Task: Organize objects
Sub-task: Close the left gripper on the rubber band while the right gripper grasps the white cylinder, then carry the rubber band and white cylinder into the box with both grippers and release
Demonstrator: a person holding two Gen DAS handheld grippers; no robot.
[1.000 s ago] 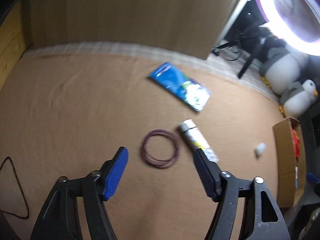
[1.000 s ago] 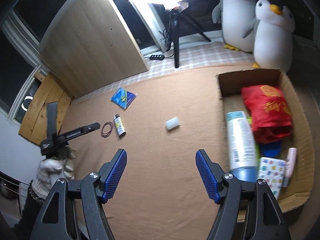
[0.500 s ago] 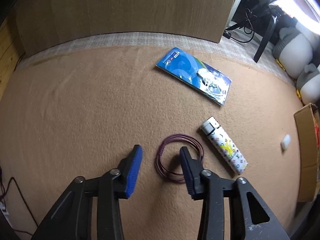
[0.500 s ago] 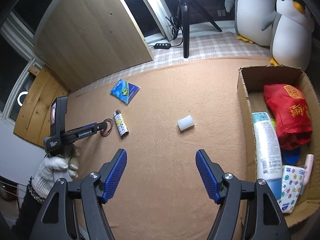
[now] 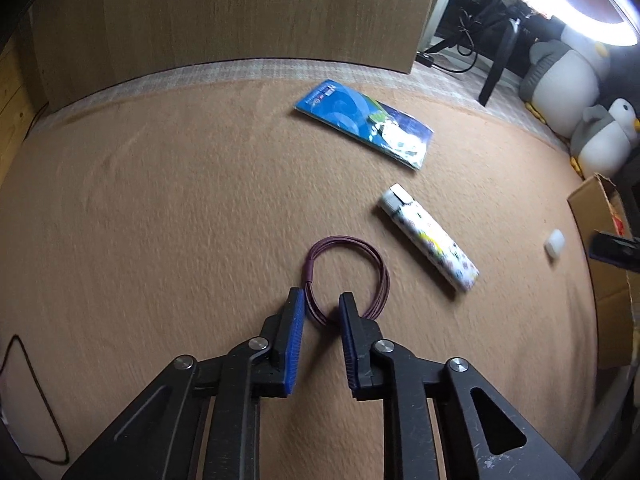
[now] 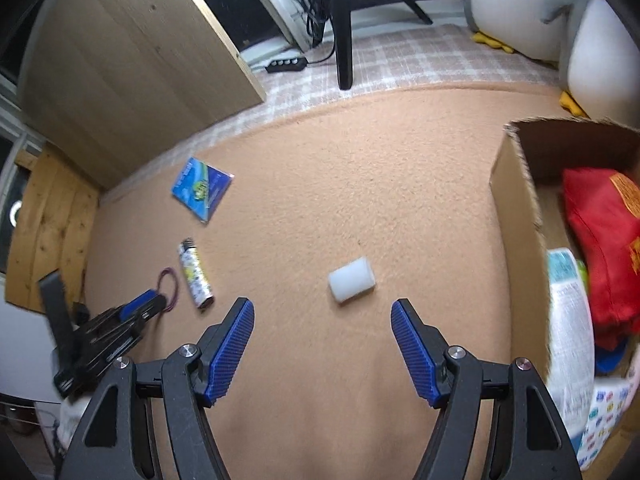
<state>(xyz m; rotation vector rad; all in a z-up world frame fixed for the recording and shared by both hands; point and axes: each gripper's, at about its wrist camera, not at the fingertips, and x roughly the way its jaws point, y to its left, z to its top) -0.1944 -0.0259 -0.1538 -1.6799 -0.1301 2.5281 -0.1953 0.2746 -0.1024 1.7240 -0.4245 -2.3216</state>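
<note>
left tool (image 5: 320,304): jaws just closing, straddling near strand of purple cord ring (image 5: 347,276), pads not yet pressing
ring: flat on carpet (image 5: 160,200), dead ahead
right tool (image 6: 322,316): apart, white cylinder (image 6: 352,285) just ahead

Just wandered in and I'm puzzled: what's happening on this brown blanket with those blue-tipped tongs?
A person is tidying loose items into a cardboard box, holding a claw in each hand. The left claw has just been closing around the near side of a purple cord loop; the cord sits between its pads, which do not yet press on it. The right claw is open, just short of a small white cylinder. A patterned lighter and a blue packet lie on the blanket.
</note>
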